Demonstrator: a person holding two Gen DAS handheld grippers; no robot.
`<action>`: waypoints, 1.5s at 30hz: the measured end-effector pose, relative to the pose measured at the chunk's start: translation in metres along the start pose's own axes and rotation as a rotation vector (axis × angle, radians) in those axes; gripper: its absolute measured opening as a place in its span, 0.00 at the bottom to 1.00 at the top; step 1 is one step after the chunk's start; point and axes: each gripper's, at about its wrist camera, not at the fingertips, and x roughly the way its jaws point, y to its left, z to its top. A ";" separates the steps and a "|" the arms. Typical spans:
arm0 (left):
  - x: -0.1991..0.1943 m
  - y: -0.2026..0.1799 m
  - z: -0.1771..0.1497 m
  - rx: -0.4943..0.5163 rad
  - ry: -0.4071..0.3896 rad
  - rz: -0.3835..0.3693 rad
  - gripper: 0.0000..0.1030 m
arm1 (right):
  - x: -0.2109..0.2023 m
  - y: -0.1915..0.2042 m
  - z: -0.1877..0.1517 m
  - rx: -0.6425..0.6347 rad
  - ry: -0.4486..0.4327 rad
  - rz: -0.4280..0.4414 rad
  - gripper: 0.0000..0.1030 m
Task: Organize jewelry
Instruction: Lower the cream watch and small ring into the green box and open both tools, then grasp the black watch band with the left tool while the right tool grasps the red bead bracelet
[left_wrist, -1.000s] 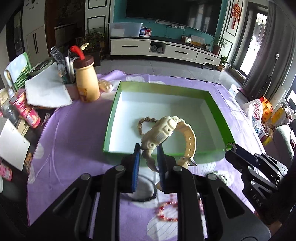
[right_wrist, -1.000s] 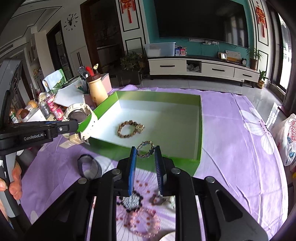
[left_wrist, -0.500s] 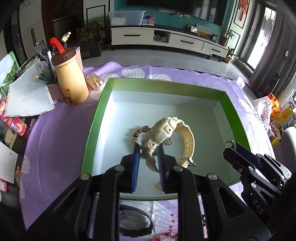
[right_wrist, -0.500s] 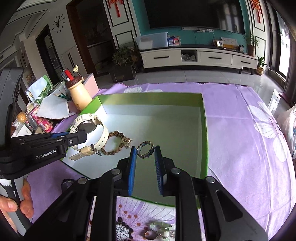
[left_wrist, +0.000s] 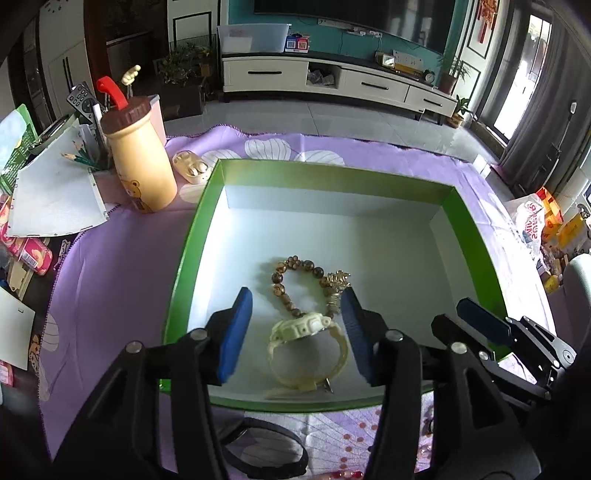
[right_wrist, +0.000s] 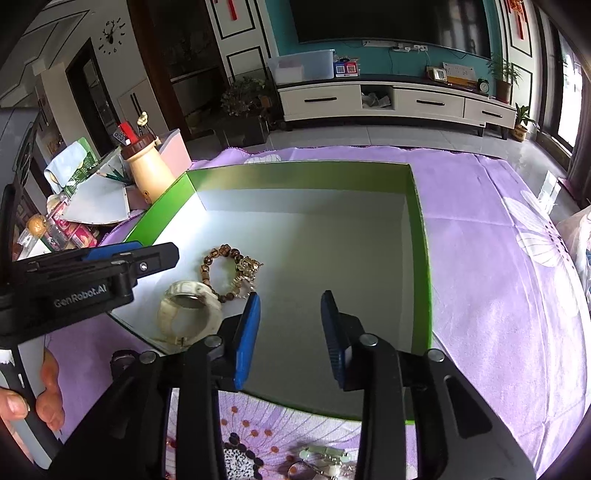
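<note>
A green box (left_wrist: 192, 236) with a white floor stands on the purple cloth. A cream watch (left_wrist: 308, 350) lies on the floor near the box's front wall, beside a brown bead bracelet (left_wrist: 295, 275) with a gold charm. My left gripper (left_wrist: 297, 328) is open above the watch, empty. In the right wrist view the watch (right_wrist: 190, 314) and the bead bracelet (right_wrist: 229, 271) lie at the box's (right_wrist: 419, 236) left. My right gripper (right_wrist: 290, 332) is open and empty over the box floor. The small ring it held is not visible.
A tan bottle (left_wrist: 138, 162) with a red straw, pencils and papers crowd the left of the cloth. A black hair band (left_wrist: 264, 452) and red beads lie on the cloth before the box. More beaded jewelry (right_wrist: 240, 458) lies under the right gripper.
My left gripper opened and let the cream watch drop into the box. My right gripper opened too, and the small bead ring it held is gone from its fingers.
</note>
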 end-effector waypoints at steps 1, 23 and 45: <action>-0.006 0.002 -0.001 0.000 -0.007 -0.001 0.57 | -0.007 -0.001 -0.002 0.003 -0.005 0.007 0.34; -0.086 0.039 -0.077 -0.048 -0.038 0.057 0.95 | -0.107 0.013 -0.065 -0.033 -0.002 0.066 0.63; -0.025 0.064 -0.108 -0.146 0.110 0.083 0.82 | -0.033 0.064 -0.115 -0.208 0.179 0.123 0.42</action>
